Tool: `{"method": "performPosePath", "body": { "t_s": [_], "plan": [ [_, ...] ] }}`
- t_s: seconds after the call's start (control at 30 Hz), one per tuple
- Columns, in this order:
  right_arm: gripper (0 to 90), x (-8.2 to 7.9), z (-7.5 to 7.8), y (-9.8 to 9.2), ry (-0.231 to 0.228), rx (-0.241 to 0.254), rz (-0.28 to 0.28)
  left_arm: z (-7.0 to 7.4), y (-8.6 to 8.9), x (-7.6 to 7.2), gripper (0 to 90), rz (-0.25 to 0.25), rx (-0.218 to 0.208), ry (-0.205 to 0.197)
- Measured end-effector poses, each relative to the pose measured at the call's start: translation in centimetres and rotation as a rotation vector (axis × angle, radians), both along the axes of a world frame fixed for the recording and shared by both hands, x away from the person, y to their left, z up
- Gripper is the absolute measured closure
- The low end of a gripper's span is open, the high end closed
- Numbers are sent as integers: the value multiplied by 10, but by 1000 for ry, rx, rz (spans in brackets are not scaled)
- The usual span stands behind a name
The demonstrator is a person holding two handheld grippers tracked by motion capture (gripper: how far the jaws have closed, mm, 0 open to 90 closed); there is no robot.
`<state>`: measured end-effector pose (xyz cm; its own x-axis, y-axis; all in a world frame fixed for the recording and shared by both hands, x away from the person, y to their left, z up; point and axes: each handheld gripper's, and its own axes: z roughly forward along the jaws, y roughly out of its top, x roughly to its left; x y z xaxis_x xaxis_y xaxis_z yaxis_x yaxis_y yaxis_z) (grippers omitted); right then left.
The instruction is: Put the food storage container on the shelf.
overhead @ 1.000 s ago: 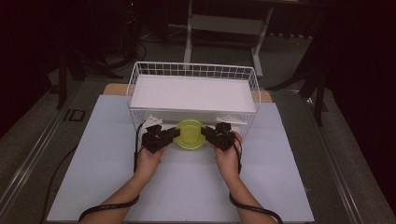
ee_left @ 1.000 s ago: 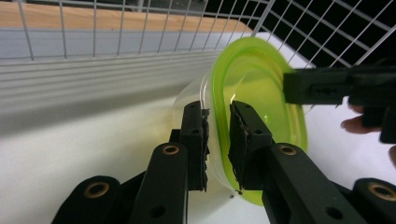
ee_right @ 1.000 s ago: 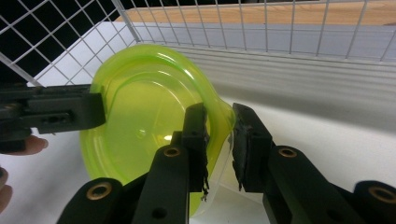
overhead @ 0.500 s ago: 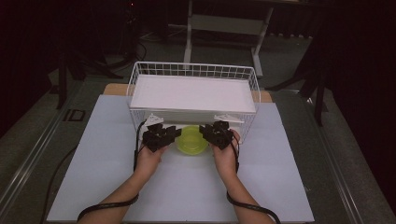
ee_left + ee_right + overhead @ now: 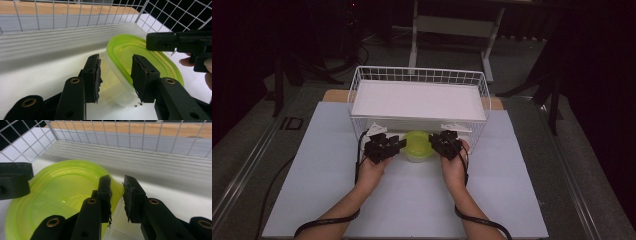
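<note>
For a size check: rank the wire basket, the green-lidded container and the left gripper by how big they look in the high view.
1. wire basket
2. green-lidded container and left gripper: they look alike, so no ranking.

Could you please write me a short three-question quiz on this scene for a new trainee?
1. True or false: the green-lidded container stands on top of the wire rack's white shelf.
2. Multiple choice: the left gripper has its jaws A) clamped on the rack's wire, B) astride the container's rim with gaps at the pads, C) gripping a cable.
3. In the right gripper view, which part of the container lies between the jaws of the right gripper?

Key
1. False: it sits on the table at the rack's front edge, below the shelf.
2. B; those jaws have just been opening.
3. The edge of the green lid.
</note>
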<state>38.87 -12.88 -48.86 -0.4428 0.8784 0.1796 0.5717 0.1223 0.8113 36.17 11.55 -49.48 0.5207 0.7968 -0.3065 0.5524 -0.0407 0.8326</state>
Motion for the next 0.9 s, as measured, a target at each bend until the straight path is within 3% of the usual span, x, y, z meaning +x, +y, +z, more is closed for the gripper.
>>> {"method": "performPosePath", "body": {
  "t_s": [0.1,0.3,0.43,0.63,0.73,0.9],
  "plan": [
    [761,-1,1,0,-29,-24,-32,-1,1,-1,593,2,3,5],
    [740,-1,0,-6,-43,-11,-80,-2,5,-2,592,12,-12,7],
    [714,-4,0,-8,-51,6,-71,-3,5,-4,592,6,-16,10],
    [708,-10,3,-8,-85,-28,-51,-1,3,-10,593,-11,-23,6],
    [709,-16,7,-10,-95,-2,-52,3,5,-14,592,-26,-12,-12],
    [872,-35,12,-9,-97,-7,14,6,11,-24,519,-40,-36,-32]
  ]
}}
